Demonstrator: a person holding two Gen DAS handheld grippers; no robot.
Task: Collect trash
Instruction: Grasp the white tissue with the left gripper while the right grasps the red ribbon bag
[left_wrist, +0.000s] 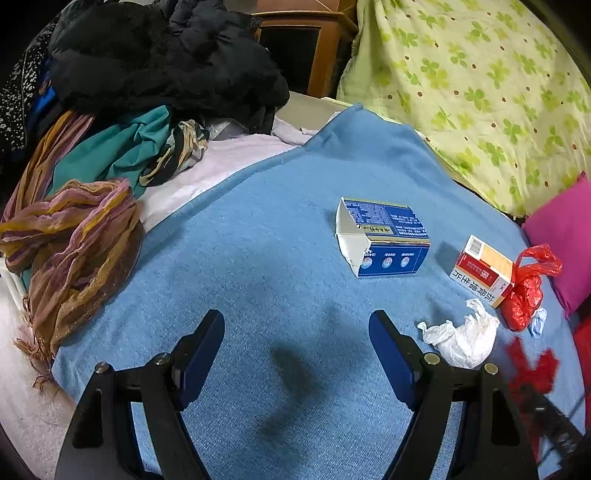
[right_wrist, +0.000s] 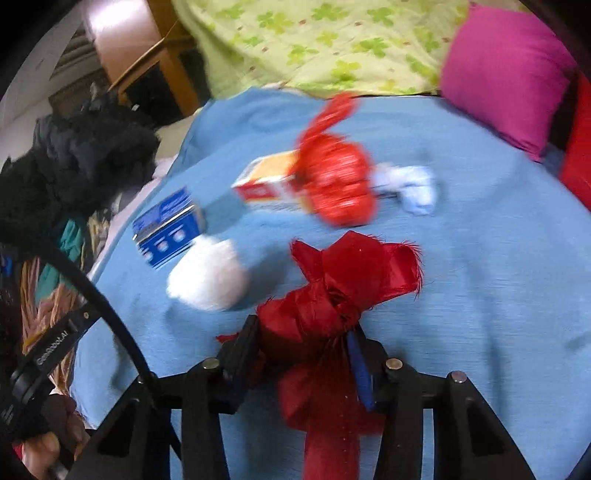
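Trash is scattered on the blue blanket (left_wrist: 258, 240) covering the bed. Left claw (left_wrist: 296, 332) is spread wide and empty, hovering over bare blanket. All the trash lies ahead and to its right: the white crumpled tissue (left_wrist: 461, 338) is nearest, just beside its right finger; the blue box (left_wrist: 384, 238) sits farther ahead, open end facing left, long axis running left-right across the view; the red-and-white box (left_wrist: 480, 269) is further right, touching the red plastic bag (left_wrist: 528, 291); a small pale blue wad (left_wrist: 537, 321) is just beyond the bag. Right claw (right_wrist: 303, 332) is closed on a dark red cloth bundle (right_wrist: 340, 288), knotted, its tail hanging down between the fingers. Right wrist view is motion-blurred, but tissue (right_wrist: 208, 275), blue box (right_wrist: 168, 225) and red bag (right_wrist: 338, 184) sit ahead of it. Judgement: right claw is occupied, so the empty left one is better placed for the tissue, needing a short shift rightward.
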